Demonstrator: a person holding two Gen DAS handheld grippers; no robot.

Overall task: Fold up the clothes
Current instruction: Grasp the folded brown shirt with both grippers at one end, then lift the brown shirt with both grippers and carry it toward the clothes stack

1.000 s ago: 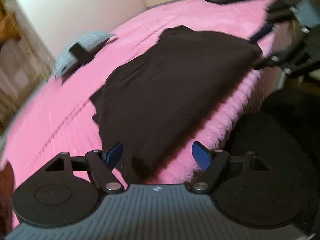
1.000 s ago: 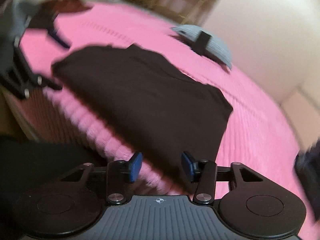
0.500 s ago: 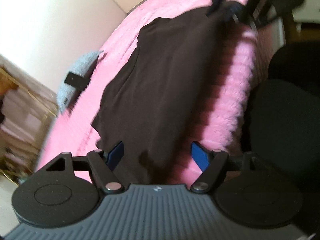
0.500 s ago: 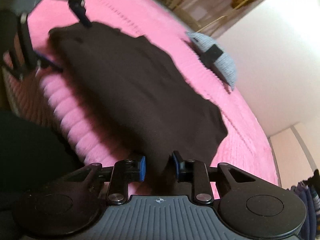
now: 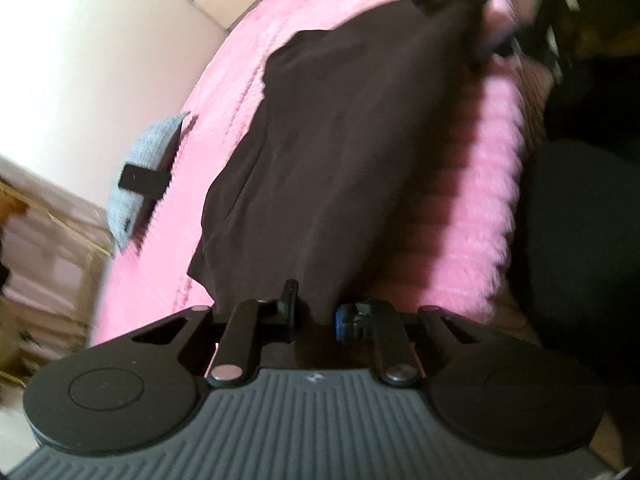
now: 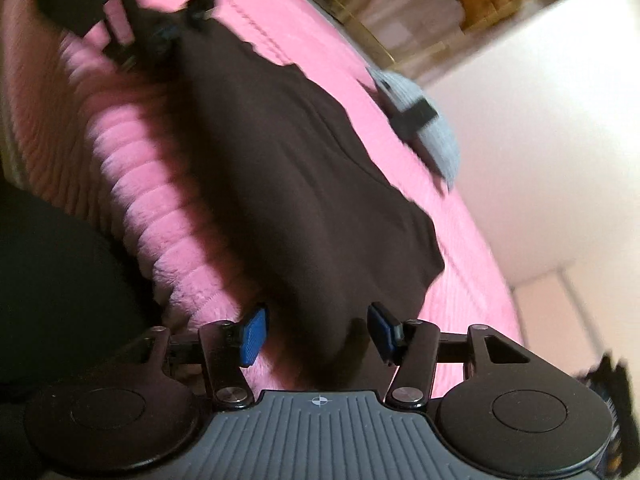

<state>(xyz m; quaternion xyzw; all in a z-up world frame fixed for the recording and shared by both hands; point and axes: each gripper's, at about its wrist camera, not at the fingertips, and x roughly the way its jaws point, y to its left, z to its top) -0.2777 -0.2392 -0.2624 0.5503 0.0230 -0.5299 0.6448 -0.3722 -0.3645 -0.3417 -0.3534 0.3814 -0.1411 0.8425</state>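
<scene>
Bed: pink blanket (image 5: 496,184) carries the dark garment (image 5: 352,140), running from both jaws to the far edge.
Left gripper (image 5: 316,312): jaws closing, pinching the near corner.
Right gripper (image 6: 316,330): jaws spread and opening, cloth lying between them, unpressed.
Advice: both corners want a firm pinch before lifting evenly.
Unclear: blur hides the garment's type; grey item (image 6: 432,128) beyond is unidentifiable.

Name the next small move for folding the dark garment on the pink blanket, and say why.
Probably close the right gripper on the near corner of the dark garment. Its fingers are opening with cloth between them but not pressed, while the left gripper is closing on the other corner. Both corners need holding before lifting off the pink blanket.
</scene>
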